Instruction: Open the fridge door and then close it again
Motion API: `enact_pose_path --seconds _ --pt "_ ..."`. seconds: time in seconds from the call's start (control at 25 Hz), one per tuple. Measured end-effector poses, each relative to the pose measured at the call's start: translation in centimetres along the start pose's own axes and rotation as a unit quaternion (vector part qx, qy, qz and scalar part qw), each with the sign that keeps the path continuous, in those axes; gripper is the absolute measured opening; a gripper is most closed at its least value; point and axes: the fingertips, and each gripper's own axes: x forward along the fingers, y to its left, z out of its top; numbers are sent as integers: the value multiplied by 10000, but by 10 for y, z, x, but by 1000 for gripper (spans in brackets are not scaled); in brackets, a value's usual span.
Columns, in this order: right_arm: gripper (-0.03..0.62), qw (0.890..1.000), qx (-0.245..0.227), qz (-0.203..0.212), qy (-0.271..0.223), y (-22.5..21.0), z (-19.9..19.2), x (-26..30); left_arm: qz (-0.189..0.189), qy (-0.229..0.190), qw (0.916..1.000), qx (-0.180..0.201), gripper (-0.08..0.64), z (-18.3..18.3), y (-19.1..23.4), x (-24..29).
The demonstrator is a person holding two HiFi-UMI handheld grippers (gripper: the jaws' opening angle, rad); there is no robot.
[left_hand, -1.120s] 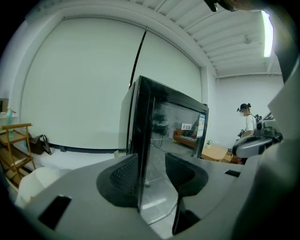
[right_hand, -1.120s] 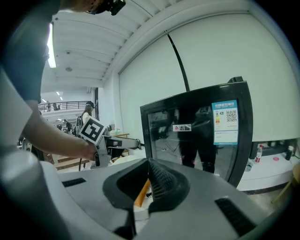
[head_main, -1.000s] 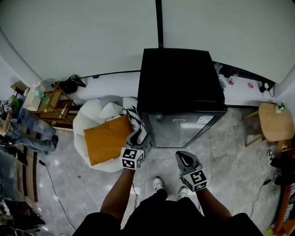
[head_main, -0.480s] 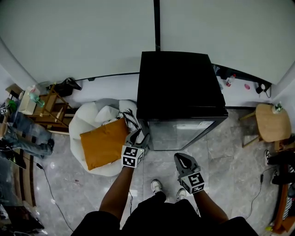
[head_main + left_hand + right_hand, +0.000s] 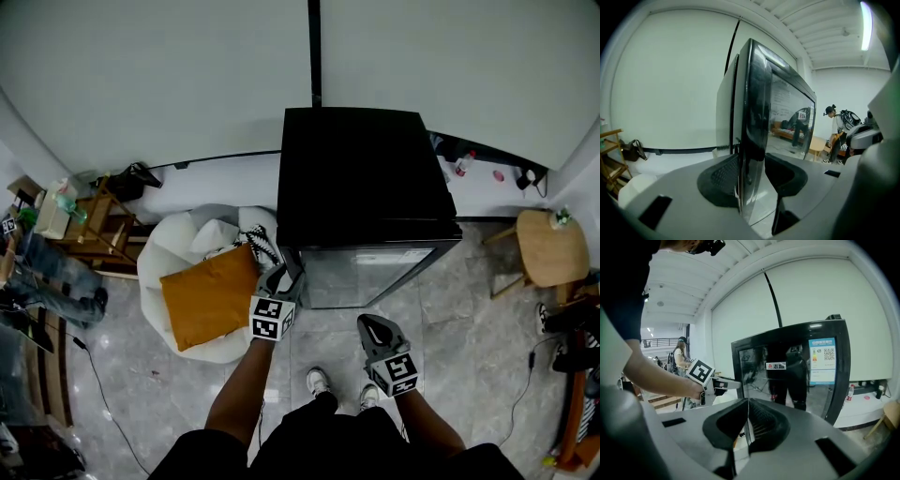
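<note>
A black mini fridge (image 5: pixel 361 178) with a glossy glass door (image 5: pixel 370 272) stands against the white wall, its door closed. My left gripper (image 5: pixel 281 277) is at the door's left edge. In the left gripper view the door edge (image 5: pixel 752 117) stands between the jaws of the left gripper (image 5: pixel 752 174), which are closing around it with a little slack still showing. My right gripper (image 5: pixel 375 326) hangs in front of the door, apart from it. Its jaws (image 5: pixel 748 420) meet with nothing between them. That view shows the fridge front (image 5: pixel 797 366) and the left gripper (image 5: pixel 723 383) at the door's edge.
A white beanbag (image 5: pixel 178 246) with an orange cushion (image 5: pixel 202 298) lies close left of the fridge. A round wooden stool (image 5: pixel 553 246) stands at the right, a wooden rack (image 5: pixel 98 220) at the far left. My shoes (image 5: pixel 321 379) are on the grey tiled floor.
The left gripper has edged forward onto the door's left edge. The right gripper has stayed where it was and the door has not moved.
</note>
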Motion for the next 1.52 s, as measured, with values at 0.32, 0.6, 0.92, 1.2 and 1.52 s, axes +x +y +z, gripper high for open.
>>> enact_pose_path --seconds 0.32,0.6,0.92,1.2,1.52 --pt "18 9999 70 134 2 16 -2 -2 -213 -11 9996 190 163 -1 -1 -5" --pt "18 9996 123 238 -64 28 0 4 -168 12 9996 240 150 -1 -3 -9" --pt "18 9995 11 280 -111 30 1 2 -59 -187 9996 218 140 -16 -32 -42" --pt "18 9995 -99 272 -139 42 -2 -17 -138 -197 9995 195 123 -25 -45 -59" --pt "18 9980 -230 423 -409 50 9 -51 -23 -132 9998 146 112 -39 -74 -84"
